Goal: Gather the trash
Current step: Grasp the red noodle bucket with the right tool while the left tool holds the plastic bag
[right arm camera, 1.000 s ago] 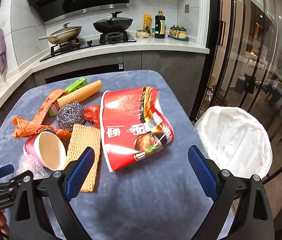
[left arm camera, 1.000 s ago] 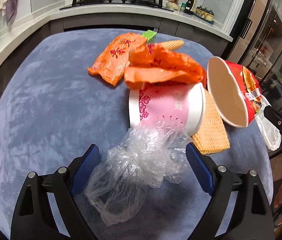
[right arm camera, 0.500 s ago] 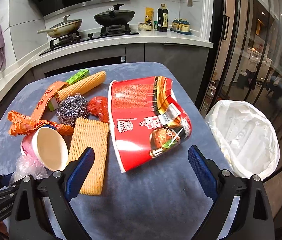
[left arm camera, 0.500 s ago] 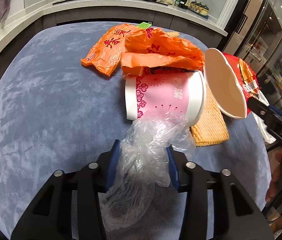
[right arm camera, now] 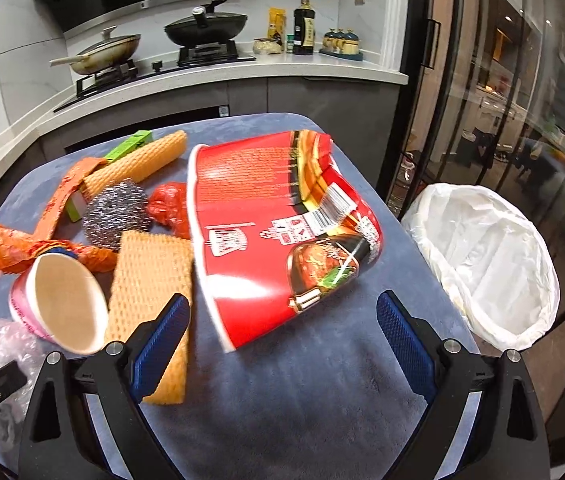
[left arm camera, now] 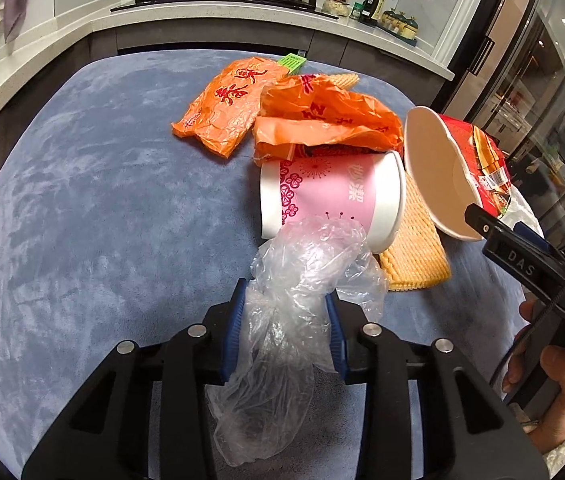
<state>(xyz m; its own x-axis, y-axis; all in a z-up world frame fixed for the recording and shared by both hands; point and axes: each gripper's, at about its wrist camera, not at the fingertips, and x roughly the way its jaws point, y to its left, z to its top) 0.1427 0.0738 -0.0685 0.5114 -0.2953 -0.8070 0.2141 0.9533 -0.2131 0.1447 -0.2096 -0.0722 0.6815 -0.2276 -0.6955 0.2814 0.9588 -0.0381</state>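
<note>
A crumpled clear plastic bag (left arm camera: 306, 256) lies on the blue table cloth (left arm camera: 102, 200) against a tipped pink paper cup (left arm camera: 330, 192). My left gripper (left arm camera: 286, 298) has its jaws closing, and both blue pads press into the bag. A torn red noodle bowl (right arm camera: 274, 216) lies on its side. My right gripper (right arm camera: 282, 308) stands open just in front of it, its fingers wider than the bowl and not touching it. At the right, below the table edge, is a bin with a white liner (right arm camera: 490, 264).
Two orange wrappers (left arm camera: 226, 108) (left arm camera: 322, 120), a yellow foam net (right arm camera: 150, 272), a steel scourer (right arm camera: 116, 212), a red crumpled scrap (right arm camera: 170, 204) and a green box (right arm camera: 130, 146) crowd the far side. A hand (left arm camera: 554, 392) holds the right gripper at the right edge. Behind runs a counter with a stove (right arm camera: 154, 60).
The left jaws went from wide open to pinching the clear plastic bag. The right gripper sank and drew closer to the red bowl, still open.
</note>
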